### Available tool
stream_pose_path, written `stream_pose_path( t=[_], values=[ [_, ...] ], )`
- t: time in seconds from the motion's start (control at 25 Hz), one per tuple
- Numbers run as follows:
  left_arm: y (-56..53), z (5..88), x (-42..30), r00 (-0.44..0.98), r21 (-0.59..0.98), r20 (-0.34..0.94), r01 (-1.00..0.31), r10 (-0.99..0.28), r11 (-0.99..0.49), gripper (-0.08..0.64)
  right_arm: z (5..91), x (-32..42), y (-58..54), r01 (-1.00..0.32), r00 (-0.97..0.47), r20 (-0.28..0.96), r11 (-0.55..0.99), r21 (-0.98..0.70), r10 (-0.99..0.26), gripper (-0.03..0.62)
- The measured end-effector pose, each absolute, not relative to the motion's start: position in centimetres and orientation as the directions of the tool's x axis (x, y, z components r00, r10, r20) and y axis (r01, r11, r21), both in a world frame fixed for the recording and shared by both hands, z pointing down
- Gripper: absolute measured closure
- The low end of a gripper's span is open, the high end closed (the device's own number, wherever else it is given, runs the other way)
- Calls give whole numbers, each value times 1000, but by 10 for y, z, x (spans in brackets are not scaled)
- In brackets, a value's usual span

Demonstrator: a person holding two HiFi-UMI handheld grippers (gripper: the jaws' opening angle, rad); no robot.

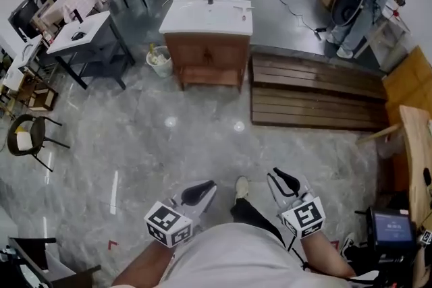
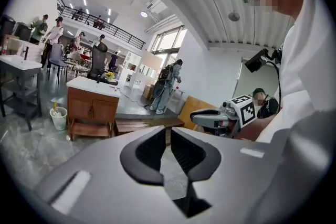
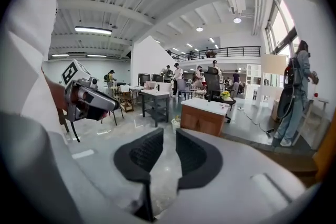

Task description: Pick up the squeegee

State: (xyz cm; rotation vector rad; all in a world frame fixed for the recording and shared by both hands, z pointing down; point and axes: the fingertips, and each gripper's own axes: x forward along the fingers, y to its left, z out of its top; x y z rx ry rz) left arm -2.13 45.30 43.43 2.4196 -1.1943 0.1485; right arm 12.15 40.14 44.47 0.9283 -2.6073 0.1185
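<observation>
Stretching under everything, the grey marble floor (image 1: 135,138) carries a wooden vanity (image 1: 206,59) with a white counter (image 1: 189,23) toward its far edge. The left gripper (image 1: 208,187) and right gripper (image 1: 275,177) hang low, jaws slightly spread, pinching nothing. The squeegee cannot be made out anywhere.

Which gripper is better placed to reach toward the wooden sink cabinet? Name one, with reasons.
Right, marginally. The right gripper points straight at the sink cabinet; the left gripper aims beside it. Both are empty, slightly open, and far from it.
</observation>
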Motion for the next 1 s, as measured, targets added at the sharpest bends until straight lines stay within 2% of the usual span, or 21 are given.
stream_pose_path(
  t=[0.4, 0.72, 1.0],
  values=[
    [250, 404, -11, 511, 261, 314, -857, -800, -444, 509, 423, 138, 186, -542, -769, 348, 835, 93, -537, 508],
    [144, 422, -24, 477, 271, 349, -876, -807, -400, 482, 445, 132, 86, -598, -736, 360, 800, 49, -573, 500],
    [29, 441, -66, 515, 262, 328, -855, -792, -447, 469, 464, 87, 1, -631, -697, 398, 774, 54, -596, 500]
  ],
)
